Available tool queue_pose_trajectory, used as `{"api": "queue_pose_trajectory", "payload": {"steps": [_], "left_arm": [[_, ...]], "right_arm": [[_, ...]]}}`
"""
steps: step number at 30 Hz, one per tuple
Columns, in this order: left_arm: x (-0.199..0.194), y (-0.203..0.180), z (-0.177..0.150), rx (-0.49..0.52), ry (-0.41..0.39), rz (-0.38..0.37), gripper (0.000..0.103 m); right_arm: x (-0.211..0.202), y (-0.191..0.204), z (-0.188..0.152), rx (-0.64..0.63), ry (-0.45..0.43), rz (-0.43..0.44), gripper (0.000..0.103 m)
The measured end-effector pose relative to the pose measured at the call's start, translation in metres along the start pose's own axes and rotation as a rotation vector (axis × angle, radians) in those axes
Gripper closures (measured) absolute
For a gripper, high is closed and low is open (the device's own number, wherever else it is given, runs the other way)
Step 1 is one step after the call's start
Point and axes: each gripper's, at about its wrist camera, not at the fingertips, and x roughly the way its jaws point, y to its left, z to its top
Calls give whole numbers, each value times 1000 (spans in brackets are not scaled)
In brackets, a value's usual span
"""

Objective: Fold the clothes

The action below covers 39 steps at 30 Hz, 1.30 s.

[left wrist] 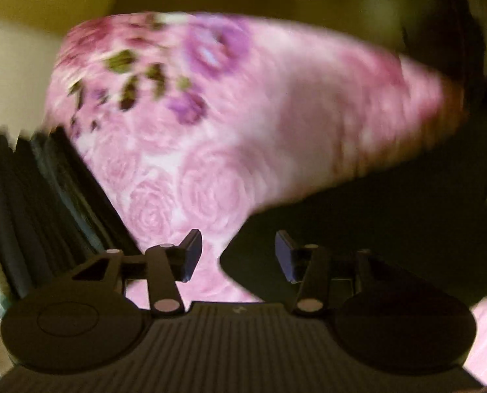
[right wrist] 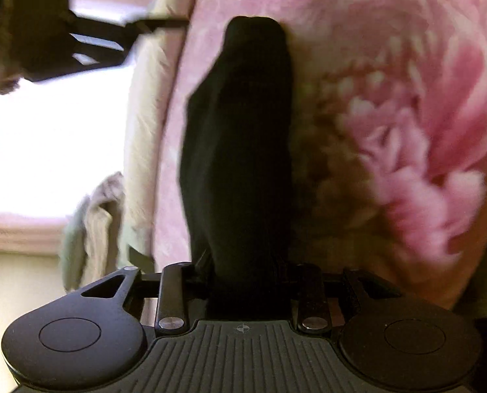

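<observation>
The right gripper point(right wrist: 248, 281) has its jaws pinched on a black garment point(right wrist: 240, 137), a bunched band of dark cloth that runs from between the pads away over a pink rose-print bedspread point(right wrist: 390, 65). The left gripper point(left wrist: 237, 255) stands partly open with nothing between its pads; a dark edge of the same cloth point(left wrist: 358, 229) lies just beside its right pad, apparently loose on the bed. Both views are smeared by motion, so fine detail is lost.

The likely trouble is that the garment now hangs from one hold only. If the right gripper pulls on, the free end may drag, twist or double under itself, and the fold would come out crooked. The bunch in the right pads looks thick and rolled, so it could also slip out under a sharp tug.

The garment is plain black, soft and limp, gathered into a narrow rope-like strip, not spread flat; its type cannot be told. A pale crumpled cloth point(right wrist: 89, 222) hangs at the bed's edge.
</observation>
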Motion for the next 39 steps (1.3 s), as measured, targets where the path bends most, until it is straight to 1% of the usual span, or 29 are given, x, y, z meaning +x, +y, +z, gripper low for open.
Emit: {"api": "queue_pose_trajectory", "payload": {"steps": [1,3,4,6,8,11,13,15,17,18,20,22,23,25,28,29,30,32,34,37,38,39], "left_arm": [[-10,5,-10,-99,-22,-9,53],[-31,8,-35,-303,-58,-24,52],[-41,6,-52,-408,-66,-28,50],[-57,-4,-86,-609,-64,-21,47],[-64,-27,-120,-777,-5,9,47],[-64,-76,-163,-1017,89,11,47],[-62,-117,-184,-1163,132,-22,47],[-59,-154,-197,-1305,151,-68,47],[-57,-189,-205,-1447,144,-120,47],[-57,-205,-208,-1501,136,-142,47],[-58,-232,-208,-1576,100,-168,47],[-52,-253,-207,-1632,64,-205,47],[-49,-260,-207,-1660,50,-210,47],[-42,-272,-207,-1725,24,-209,47],[-30,-281,-204,-1766,37,-170,50],[-24,-284,-202,-1763,67,-151,53],[-18,-285,-201,-1765,100,-135,58],[-6,-288,-200,-1794,150,-116,57],[3,-289,-198,-1837,190,-100,54],[9,-287,-186,-1861,272,-44,49],[9,-287,-182,-1885,304,-19,49],[7,-286,-178,-1916,337,8,49]], "right_arm": [[-1,0,4,0,26,-9,63],[-5,7,13,-36,78,-32,52],[-8,10,16,-60,101,-42,43],[-15,17,27,-111,149,-60,30],[-21,23,37,-167,197,-85,30],[-34,31,50,-267,213,-125,30],[-40,37,61,-299,191,-153,30],[-38,48,78,-330,167,-186,30],[-34,60,96,-369,142,-219,30],[-29,66,103,-395,137,-235,30],[-14,79,115,-442,143,-269,30],[-5,87,124,-485,159,-305,30],[-1,89,127,-502,166,-323,30],[6,88,133,-521,180,-361,29],[24,82,145,-500,195,-408,29],[29,81,148,-494,201,-422,29],[35,81,152,-501,211,-435,29],[46,85,158,-543,245,-439,29],[59,91,163,-605,301,-435,29],[75,90,172,-682,383,-432,29],[79,88,176,-704,415,-421,28],[82,85,179,-724,445,-407,22]]}}
